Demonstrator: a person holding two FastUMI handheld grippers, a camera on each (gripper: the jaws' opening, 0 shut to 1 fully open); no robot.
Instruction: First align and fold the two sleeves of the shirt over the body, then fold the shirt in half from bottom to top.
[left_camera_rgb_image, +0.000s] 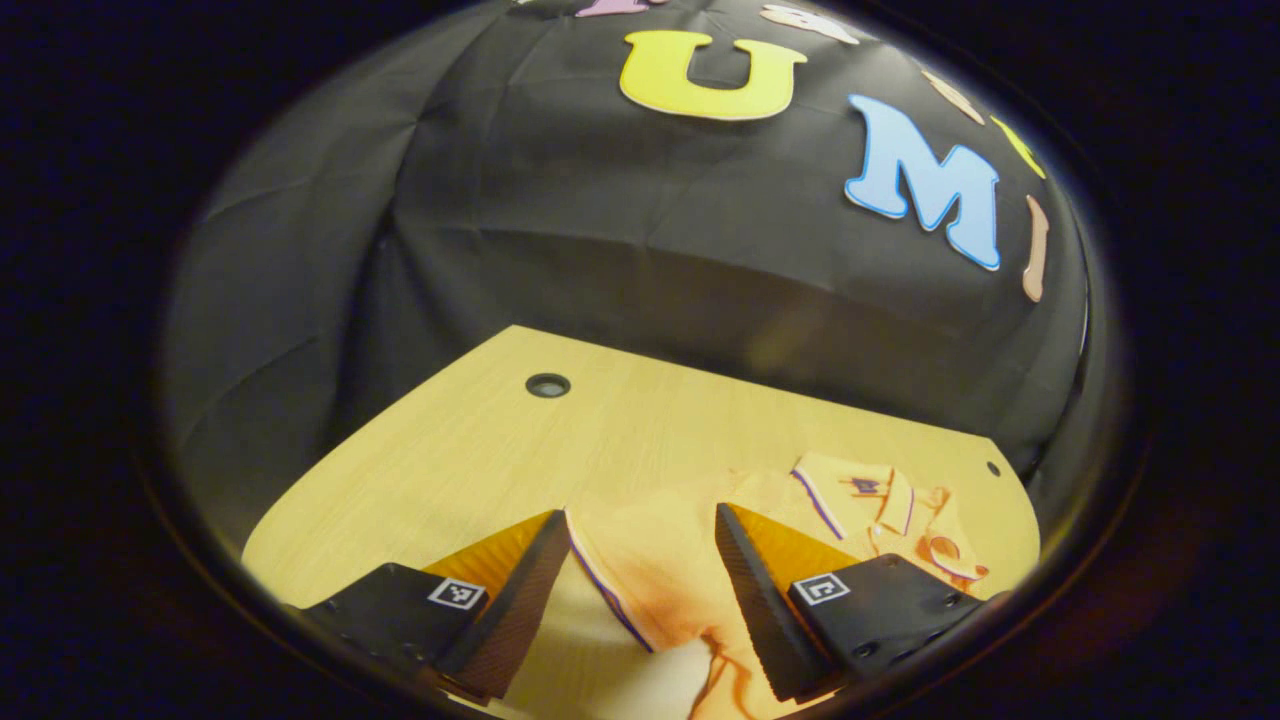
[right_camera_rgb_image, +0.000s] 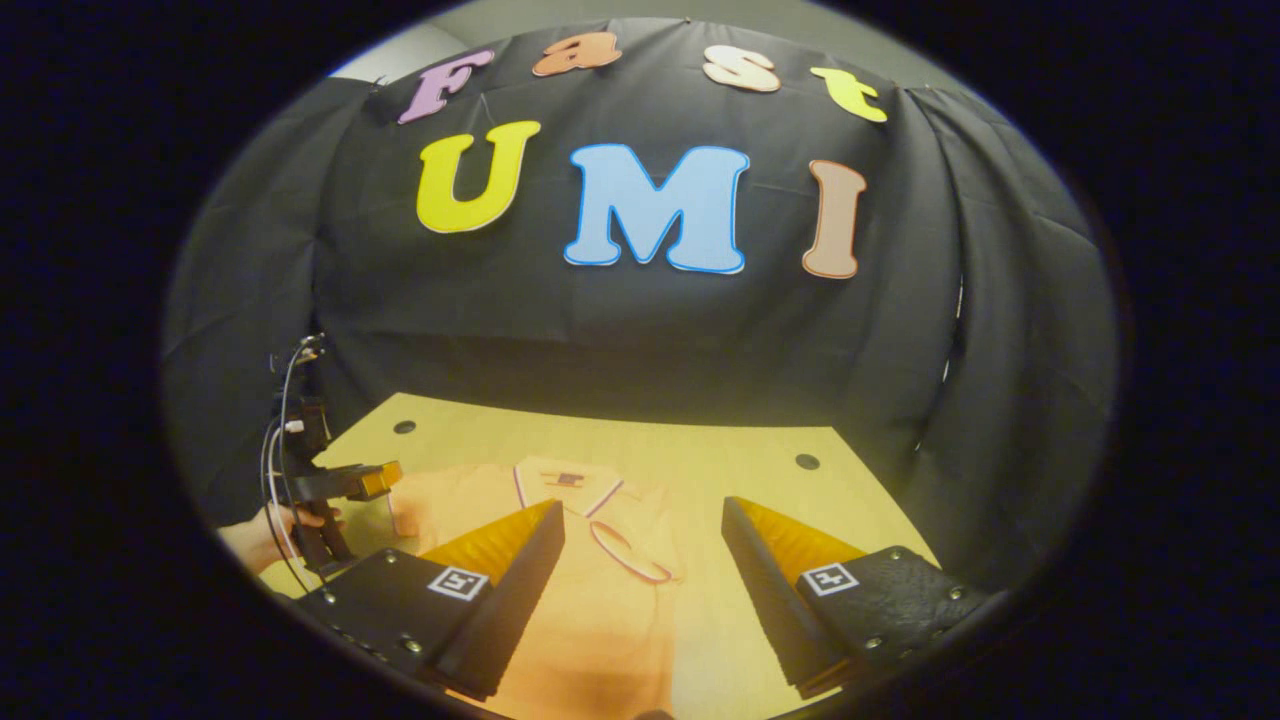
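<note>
An orange shirt (right_camera_rgb_image: 600, 600) with a white, dark-trimmed collar (right_camera_rgb_image: 565, 480) lies flat on the wooden table (right_camera_rgb_image: 760, 470). In the left gripper view a sleeve of the shirt (left_camera_rgb_image: 640, 570) with a dark-edged cuff lies between and below the fingers of my left gripper (left_camera_rgb_image: 641, 520), which is open and above the cloth. The collar (left_camera_rgb_image: 850, 490) is off to its right. My right gripper (right_camera_rgb_image: 642, 515) is open over the shirt's body, holding nothing. The left gripper (right_camera_rgb_image: 355, 482) and the hand holding it appear at the far left of the right gripper view, beside the shirt's sleeve.
The table (left_camera_rgb_image: 450, 450) has a round cable hole (left_camera_rgb_image: 548, 385) at its back left and smaller holes (right_camera_rgb_image: 807, 462) near the back edge. Black cloth walls close in behind and beside the table. Bare wood stretches left of the shirt.
</note>
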